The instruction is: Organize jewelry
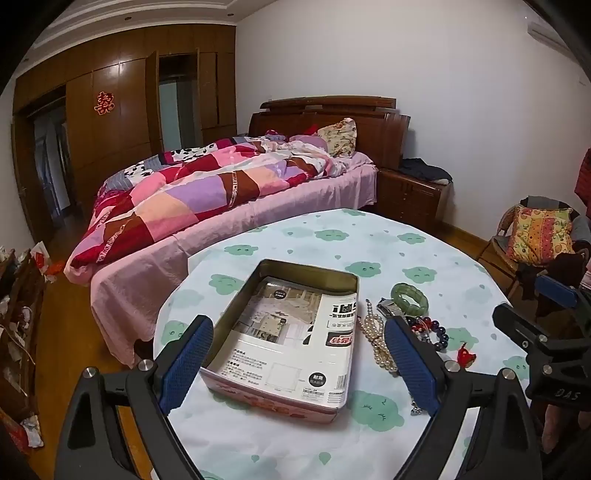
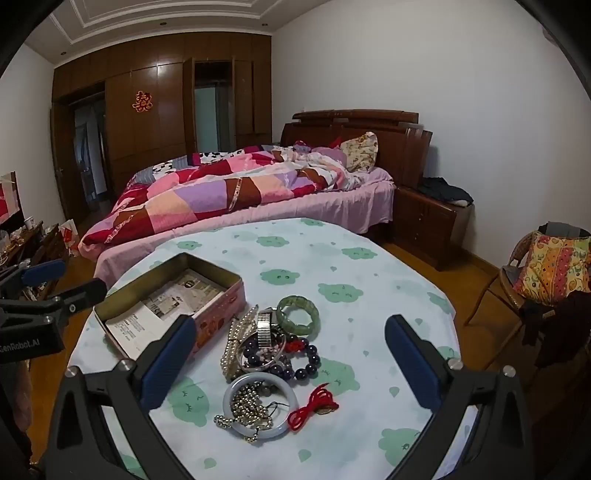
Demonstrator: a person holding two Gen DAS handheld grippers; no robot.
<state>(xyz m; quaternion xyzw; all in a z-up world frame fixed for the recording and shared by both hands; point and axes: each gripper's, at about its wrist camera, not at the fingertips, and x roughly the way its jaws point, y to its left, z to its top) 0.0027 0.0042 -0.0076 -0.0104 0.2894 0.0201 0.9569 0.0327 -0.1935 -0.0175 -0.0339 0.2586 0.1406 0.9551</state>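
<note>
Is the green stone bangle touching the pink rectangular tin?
Apart. Right wrist view shows tablecloth between the green stone bangle and pink rectangular tin.

Tin box [image 2: 170, 306] on the table [image 2: 369, 258], jewelry pile [image 2: 273, 354] just right of it (bed [image 2: 240, 195] behind)

Bedroom, dim warm light. Plain white walls [image 2: 461, 92], stepped white ceiling moulding [image 2: 166, 14]. Dark glossy wooden wardrobe wall [image 2: 155, 122] with red paper emblem [image 2: 142, 101]. Wooden-headboard bed [image 2: 369, 125] under pink-purple patchwork quilt [image 2: 221, 192]. Brown wooden nightstand [image 2: 424, 218] beside it. Wicker chair [image 2: 513, 273] with patterned yellow cushion [image 2: 557, 266] at right. Orange-brown wood floor [image 2: 461, 266]. Round tabletop in pale cloth with green cloud print [image 2: 332, 266].
</note>
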